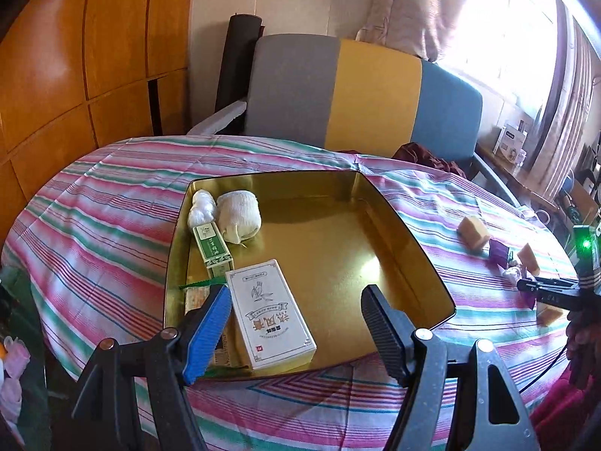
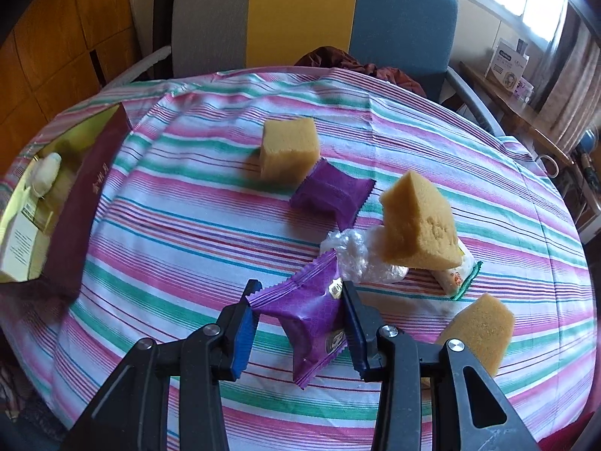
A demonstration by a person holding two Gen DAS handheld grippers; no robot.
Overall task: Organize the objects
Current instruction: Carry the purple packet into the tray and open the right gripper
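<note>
My right gripper (image 2: 298,302) is shut on a purple snack packet (image 2: 313,319), held a little above the striped tablecloth. Beyond it lie a second purple packet (image 2: 332,195), three yellow sponge blocks (image 2: 289,152) (image 2: 419,221) (image 2: 479,329), a clear plastic wrap (image 2: 355,253) and a small white-and-green packet (image 2: 456,276). My left gripper (image 1: 296,312) hangs open over the near end of the gold tin tray (image 1: 338,225). Inside the tray are a white box (image 1: 270,317), a green box (image 1: 212,250), a gauze roll (image 1: 240,216) and cotton balls (image 1: 201,206).
The tray (image 2: 90,203) shows its dark red outer wall at the left of the right wrist view. A grey, yellow and blue chair (image 1: 360,90) stands behind the round table. A side table with boxes (image 1: 511,143) stands by the window at right.
</note>
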